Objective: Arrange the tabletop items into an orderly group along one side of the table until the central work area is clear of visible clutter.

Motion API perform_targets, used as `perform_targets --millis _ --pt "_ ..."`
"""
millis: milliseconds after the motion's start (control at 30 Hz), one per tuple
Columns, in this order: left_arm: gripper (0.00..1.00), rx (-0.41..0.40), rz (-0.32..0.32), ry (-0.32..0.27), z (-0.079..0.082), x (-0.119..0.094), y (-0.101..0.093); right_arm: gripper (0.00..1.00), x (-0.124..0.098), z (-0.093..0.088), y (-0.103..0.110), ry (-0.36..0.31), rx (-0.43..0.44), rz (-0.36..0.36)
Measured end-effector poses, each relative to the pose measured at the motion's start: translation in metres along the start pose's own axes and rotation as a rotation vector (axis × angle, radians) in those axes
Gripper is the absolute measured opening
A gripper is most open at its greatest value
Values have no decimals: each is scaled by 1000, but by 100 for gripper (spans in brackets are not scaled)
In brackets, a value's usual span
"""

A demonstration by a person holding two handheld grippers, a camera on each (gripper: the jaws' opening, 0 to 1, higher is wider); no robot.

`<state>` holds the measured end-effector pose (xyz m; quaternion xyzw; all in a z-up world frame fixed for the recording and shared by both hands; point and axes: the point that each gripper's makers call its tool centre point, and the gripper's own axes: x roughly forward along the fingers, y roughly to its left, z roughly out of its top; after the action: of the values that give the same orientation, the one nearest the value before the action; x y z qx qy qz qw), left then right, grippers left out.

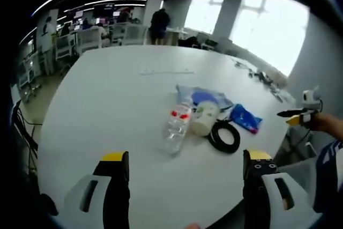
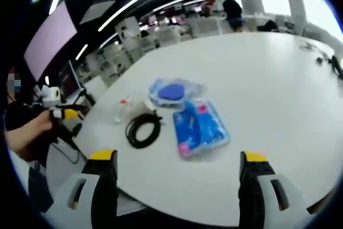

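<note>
- Holding both tools clear of the clutter is the right start: the left hand-held gripper (image 1: 185, 178) has its jaws spread wide with nothing between them, and the right hand-held gripper (image 2: 179, 178) is likewise spread and empty, each hovering over the near edge of the white worktop (image 1: 107, 100).
- In the left gripper view the nearest item is the clear plastic bottle (image 1: 177, 127), lying on its side; approach it across its body, since a round bottle will likely roll if nudged from one end.
- Just right of it lies a white container (image 1: 204, 118), touching or nearly touching the bottle, so take one at a time to avoid knocking the other.
- The black coiled cable (image 1: 224, 136) sits beside the container; pinch several loops together, or I expect the coil will spill open.
- In the right gripper view the blue flat packet (image 2: 199, 127) is closest to that tool and looks like a soft pouch, though the view is too blurred to be sure; grip it by an edge and slide it.
- Farther off rests a clear bag with a blue round item (image 2: 172, 91); it makes a sensible anchor for the group, with the rest lined up toward that side.
</note>
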<state>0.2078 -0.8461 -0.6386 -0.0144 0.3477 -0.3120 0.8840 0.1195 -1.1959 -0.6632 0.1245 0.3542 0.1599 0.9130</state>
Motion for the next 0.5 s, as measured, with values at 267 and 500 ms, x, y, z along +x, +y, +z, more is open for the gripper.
perform_targets --millis 267,500 --pt "85 -1 -3 24 -7 5 2 92 3 8 -2 -6 -1 3" --pt "85 11 -4 46 -10 11 5 92 5 10 -5 -10 12 -1"
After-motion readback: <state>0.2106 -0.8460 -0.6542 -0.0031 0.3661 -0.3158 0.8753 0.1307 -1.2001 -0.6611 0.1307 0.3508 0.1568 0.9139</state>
